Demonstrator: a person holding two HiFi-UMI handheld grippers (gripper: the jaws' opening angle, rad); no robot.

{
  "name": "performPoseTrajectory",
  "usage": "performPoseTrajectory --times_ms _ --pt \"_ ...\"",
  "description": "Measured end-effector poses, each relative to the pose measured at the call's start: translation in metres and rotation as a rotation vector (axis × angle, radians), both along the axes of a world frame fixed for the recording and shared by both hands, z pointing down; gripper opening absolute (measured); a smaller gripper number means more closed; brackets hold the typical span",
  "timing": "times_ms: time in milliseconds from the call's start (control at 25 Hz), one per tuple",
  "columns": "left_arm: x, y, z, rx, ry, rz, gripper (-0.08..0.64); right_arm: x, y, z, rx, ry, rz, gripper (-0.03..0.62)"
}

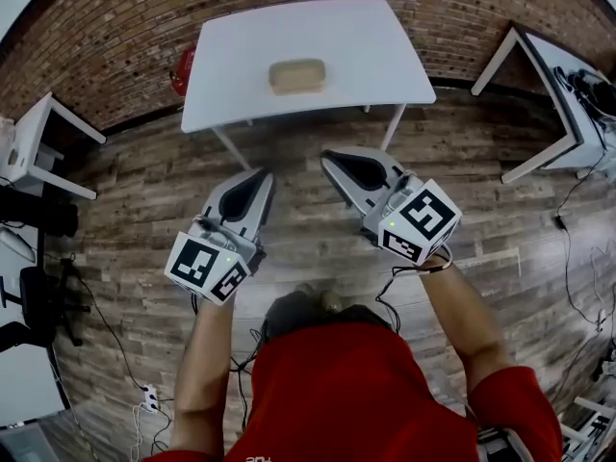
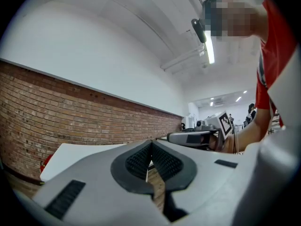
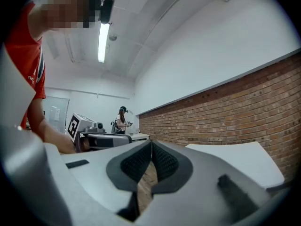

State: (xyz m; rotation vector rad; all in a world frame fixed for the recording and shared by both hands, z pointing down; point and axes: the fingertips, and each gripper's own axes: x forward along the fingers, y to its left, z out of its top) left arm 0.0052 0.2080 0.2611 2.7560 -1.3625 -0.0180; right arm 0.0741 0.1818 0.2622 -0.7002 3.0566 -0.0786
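Wood-plank floor and a brick wall fill the head view; a tan block (image 1: 297,76) lies untouched on the white table (image 1: 385,56) at twelve o'clock, well apart from the left gripper (image 1: 265,173) and right gripper (image 1: 327,157). In the left gripper view the ribbed pads (image 2: 138,161) meet on nothing. The right gripper view shows the same, so nothing appears grasped yet.

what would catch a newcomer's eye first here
The left gripper and right gripper are held out side by side over the wooden floor, both with jaws shut on nothing. Ahead, a white table stands by the brick wall, with one tan oblong object near its middle.
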Motion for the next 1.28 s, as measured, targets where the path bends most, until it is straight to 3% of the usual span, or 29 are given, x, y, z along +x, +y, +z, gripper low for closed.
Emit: performPoseTrajectory --times_ms 400,920,1280 --pt "-0.012 -0.091 0.012 0.012 0.005 0.034 0.015 -0.024 -0.078 0.012 0.030 0.049 0.001 0.031" --pt "-0.071 -0.258 0.037 0.013 -0.034 0.127 0.015 -0.087 -0.236 0.037 0.016 0.112 0.104 0.031" --pt "-0.087 -0.327 0.068 -0.025 -0.042 0.167 0.015 -0.092 -0.308 0.066 -0.022 0.178 0.171 0.031"
